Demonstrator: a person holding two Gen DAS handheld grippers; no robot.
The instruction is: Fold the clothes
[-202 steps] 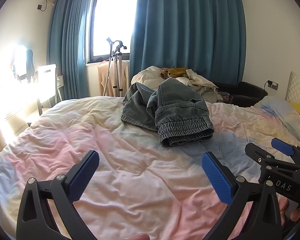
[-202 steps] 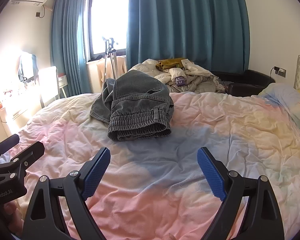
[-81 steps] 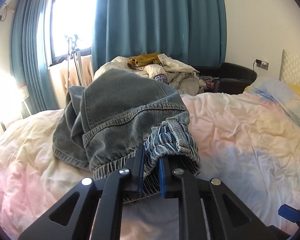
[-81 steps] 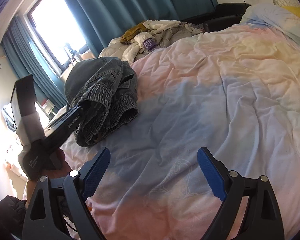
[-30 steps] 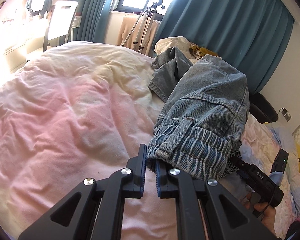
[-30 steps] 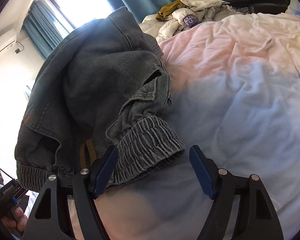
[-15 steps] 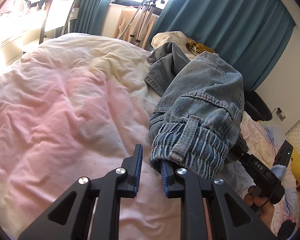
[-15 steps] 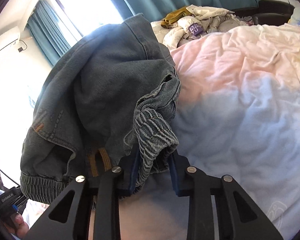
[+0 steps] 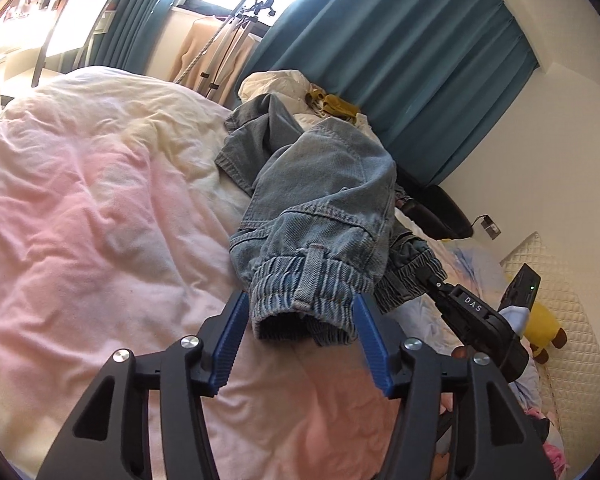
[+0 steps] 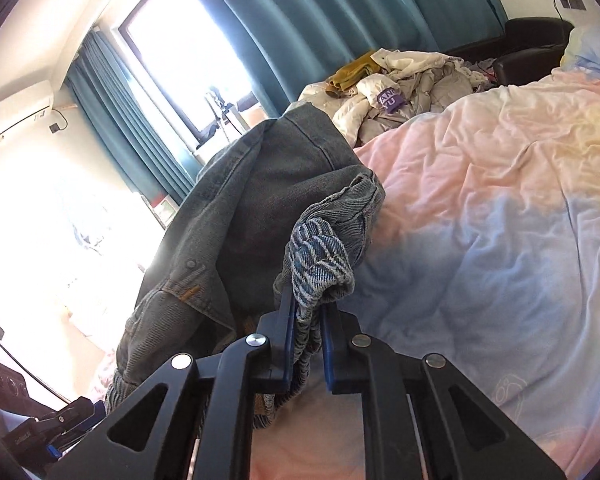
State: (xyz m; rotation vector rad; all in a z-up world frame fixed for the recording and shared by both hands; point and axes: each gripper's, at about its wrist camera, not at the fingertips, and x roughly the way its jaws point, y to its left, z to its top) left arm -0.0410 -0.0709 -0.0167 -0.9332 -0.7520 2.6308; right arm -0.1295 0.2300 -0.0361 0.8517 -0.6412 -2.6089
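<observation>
Lengthwise, jeans [image 9: 324, 200] across bed [image 9: 100, 220], waistband nearest, legs toward curtain [image 9: 400, 60]

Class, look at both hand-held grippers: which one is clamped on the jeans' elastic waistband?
The right hand-held gripper pinches the jeans waistband; the left hand-held gripper is opening, pads clear.

My right gripper [image 10: 306, 336] jaws are closing on the jeans' [image 10: 260, 208] elastic waistband, lifted above the bed [image 10: 500, 220].

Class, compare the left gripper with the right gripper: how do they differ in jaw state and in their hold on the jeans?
The left gripper is opening, its pads clear of the jeans waistband between them; the right gripper is closing, pinching the waistband. Both have blue pads on black fingers.
</observation>
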